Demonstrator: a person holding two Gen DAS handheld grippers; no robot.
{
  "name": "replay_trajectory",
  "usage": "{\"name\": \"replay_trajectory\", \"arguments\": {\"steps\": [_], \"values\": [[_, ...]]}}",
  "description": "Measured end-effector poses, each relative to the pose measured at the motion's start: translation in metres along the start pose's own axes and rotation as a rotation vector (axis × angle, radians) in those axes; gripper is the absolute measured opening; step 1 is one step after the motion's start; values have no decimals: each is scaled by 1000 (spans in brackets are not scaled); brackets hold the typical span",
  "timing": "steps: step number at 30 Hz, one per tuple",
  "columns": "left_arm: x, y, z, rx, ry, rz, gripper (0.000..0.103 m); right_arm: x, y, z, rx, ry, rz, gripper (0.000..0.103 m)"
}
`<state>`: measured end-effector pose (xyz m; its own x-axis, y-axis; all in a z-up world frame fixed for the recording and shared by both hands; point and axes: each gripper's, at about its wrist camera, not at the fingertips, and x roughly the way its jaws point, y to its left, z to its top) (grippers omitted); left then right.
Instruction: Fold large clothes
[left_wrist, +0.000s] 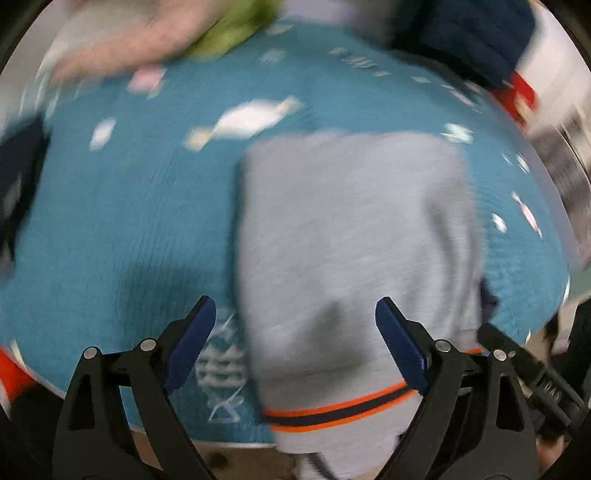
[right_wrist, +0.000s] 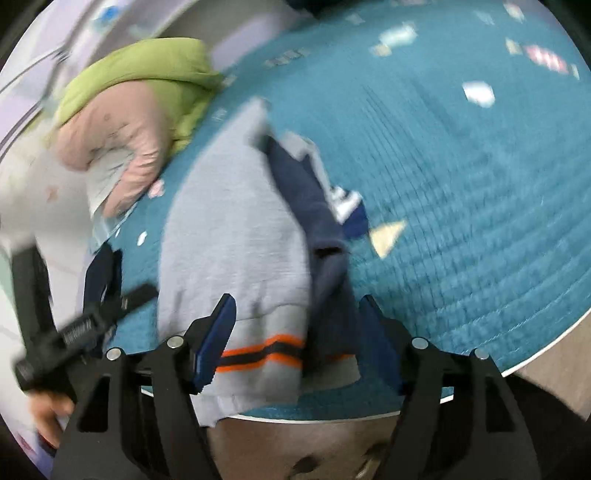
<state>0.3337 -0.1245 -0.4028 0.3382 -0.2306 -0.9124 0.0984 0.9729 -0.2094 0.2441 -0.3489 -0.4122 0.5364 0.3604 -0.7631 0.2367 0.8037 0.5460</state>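
blue cloth with little pictures (left_wrist: 129, 221) covers the round table, and on it, between the wide-spread jaws of the left gripper (left_wrist: 295, 332) and the right gripper (right_wrist: 299, 325), lies the gray sweater (left_wrist: 351, 229), with neither gripper holding anything. it looks mostly folded already, a long narrow bundle with its orange and dark striped hem (right_wrist: 266, 350) hanging a bit over the near table edge and a dark blue part (right_wrist: 306, 199) poking out along one side, so i think one more fold and some tidying are left. farther back sit a pink and green pile of clothes (right_wrist: 122, 122) and a dark blue one (left_wrist: 461, 33).
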Motion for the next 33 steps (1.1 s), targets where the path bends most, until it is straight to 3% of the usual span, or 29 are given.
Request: {"name": "replay_trajectory", "arguments": {"steps": [3,6,10,16,20,22,24,25,28,33], "values": [[23,18,-10,-57,85,-52,88,14,-15,0,80,64,10,66],[35,22,-14,-57,91,-66,88,33,-31,-7,202,152,150,67],[42,23,-12,-51,93,-83,88,37,-32,-8,225,134,170,73],[42,19,-14,-70,81,-99,88,42,-18,-8,196,141,184,71],[44,17,-13,-97,79,-116,88,53,-22,-9,228,107,186,76],[42,17,-15,-107,70,-120,85,52,-10,-9,169,107,139,69],[36,14,-19,-117,55,-140,69,50,-2,-10,143,106,133,58],[33,12,-20,-117,49,-137,68,49,-2,-10,147,101,133,56],[34,1,-24,-96,34,-100,68,56,-10,-10,170,109,157,56],[35,5,-25,-148,31,-133,69,55,-14,-13,170,87,161,59]]}}
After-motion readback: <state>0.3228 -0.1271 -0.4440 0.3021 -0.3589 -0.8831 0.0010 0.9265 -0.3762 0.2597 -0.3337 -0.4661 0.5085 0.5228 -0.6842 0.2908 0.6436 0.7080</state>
